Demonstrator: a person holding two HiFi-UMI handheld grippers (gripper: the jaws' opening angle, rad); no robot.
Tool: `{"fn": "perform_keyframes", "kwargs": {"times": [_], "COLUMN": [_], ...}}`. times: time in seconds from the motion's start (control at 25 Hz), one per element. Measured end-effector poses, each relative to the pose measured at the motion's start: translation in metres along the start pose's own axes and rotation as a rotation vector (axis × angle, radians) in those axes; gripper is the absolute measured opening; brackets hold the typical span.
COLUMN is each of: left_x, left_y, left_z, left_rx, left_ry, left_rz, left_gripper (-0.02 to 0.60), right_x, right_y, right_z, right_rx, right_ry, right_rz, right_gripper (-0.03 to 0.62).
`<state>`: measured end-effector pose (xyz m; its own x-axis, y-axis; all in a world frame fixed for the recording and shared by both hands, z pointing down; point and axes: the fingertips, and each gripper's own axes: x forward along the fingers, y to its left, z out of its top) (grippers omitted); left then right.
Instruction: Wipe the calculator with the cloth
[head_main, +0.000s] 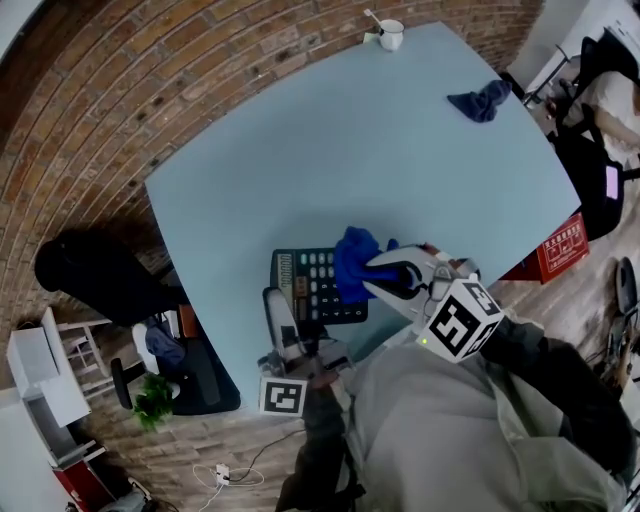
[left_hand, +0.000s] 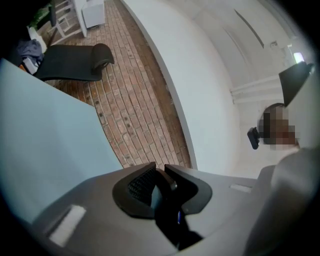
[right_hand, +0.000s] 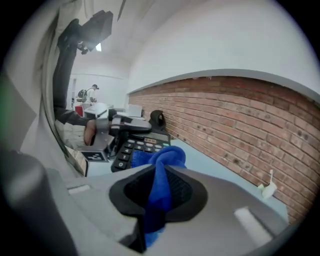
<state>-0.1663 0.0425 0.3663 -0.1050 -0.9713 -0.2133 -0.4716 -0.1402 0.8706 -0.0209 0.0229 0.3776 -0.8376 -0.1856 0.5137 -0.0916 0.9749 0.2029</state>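
Starting with the pale blue table (head_main: 400, 160), we see the calculator (head_main: 310, 287) lying near the edge closest to the person, keys up. The blue cloth (head_main: 355, 260) is bunched over its right side. The right gripper (right_hand: 159, 167) has its jaws clamped on a fold of that cloth, and the rest spills forward onto the keys. The left gripper (left_hand: 159, 171) has its jaws nearly together on a thin dark slab, which we take to be the calculator's near edge, so it serves as the anchor. We judge the wipe to be under way, with most of the keypad still to cover. Our main worry is that narrow hold: if the right gripper bears down or drags sideways, the calculator could pivot or slip out and slide toward the table edge. Only a pinch of fabric is gripped, so a snag on the keys could pull the cloth free. Hard jaw tips might also scrape the display if the wad thins. A second cloth (head_main: 481, 101) and a cup (head_main: 391, 35) sit well apart at the far side.
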Motion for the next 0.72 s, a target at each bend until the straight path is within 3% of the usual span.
{"fn": "perform_keyframes", "kwargs": {"times": [0.2, 0.28, 0.4, 0.6, 0.68, 0.72], "left_x": [-0.002, -0.002, -0.003, -0.002, -0.003, -0.005], "left_y": [0.012, 0.010, 0.008, 0.001, 0.006, 0.010], "left_z": [0.017, 0.018, 0.017, 0.016, 0.017, 0.019], "left_rx": [-0.121, -0.163, -0.177, -0.225, -0.252, -0.274], "left_ry": [-0.085, -0.108, -0.107, -0.094, -0.123, -0.145], "left_rz": [0.008, -0.013, -0.036, -0.077, -0.059, -0.050], "left_gripper": [0.048, 0.048, 0.052, 0.051, 0.051, 0.051], "right_x": [-0.019, -0.021, -0.020, -0.017, -0.014, -0.015], "right_y": [0.085, 0.093, 0.061, -0.011, -0.013, -0.003], "right_z": [0.030, 0.026, 0.017, 0.024, 0.025, 0.026], "right_rx": [-0.078, -0.081, -0.054, -0.009, -0.002, 0.002], "right_ry": [-0.096, -0.102, -0.109, -0.188, -0.183, -0.186], "right_rz": [0.237, 0.266, 0.199, -0.006, -0.020, 0.014], "right_gripper": [0.049, 0.049, 0.049, 0.049, 0.049, 0.049]}}
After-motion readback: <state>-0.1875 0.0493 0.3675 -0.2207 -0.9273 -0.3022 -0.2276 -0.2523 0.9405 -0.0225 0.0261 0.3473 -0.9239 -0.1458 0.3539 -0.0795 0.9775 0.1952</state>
